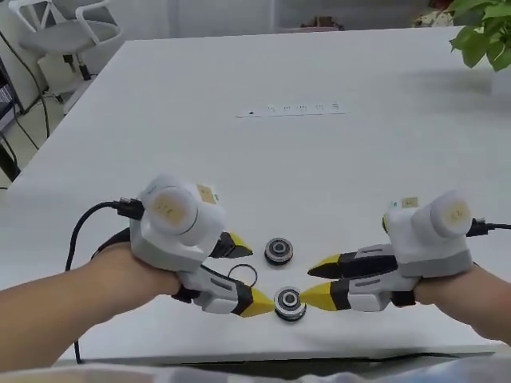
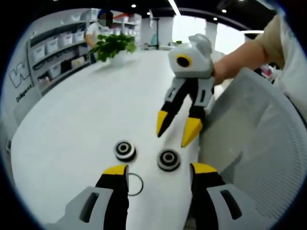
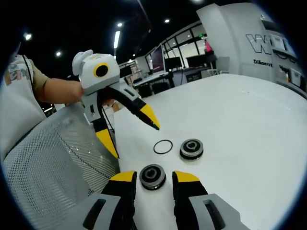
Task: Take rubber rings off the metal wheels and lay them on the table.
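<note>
Between the spread tips of your right claw point(image 3: 155, 177) sits the near wheel point(image 3: 152, 176), lying flat on the table point(image 1: 335, 183) with its axle pointing up. The tips flank it without clearly touching it, so nothing is pinched. Your left claw point(image 2: 159, 168) is spread too and empty. It points at that same wheel from the opposite side, its tips close to the right claw's. By my reading, that leaves the right claw better placed to steady the wheel, and the left free to hook the rubber off the rim.

Just beyond the right claw's tips, ahead and a little to its right, lies the second wheel point(image 3: 191, 149), also flat. Beside it, ahead of the claw and toward your left claw, one loose rubber ring point(image 3: 154, 146) lies flat on the table, touching neither wheel.

Count: two wheels, one ring already off. Both wheels show a dark outer band; whether each still wears its ring I cannot tell.
</note>
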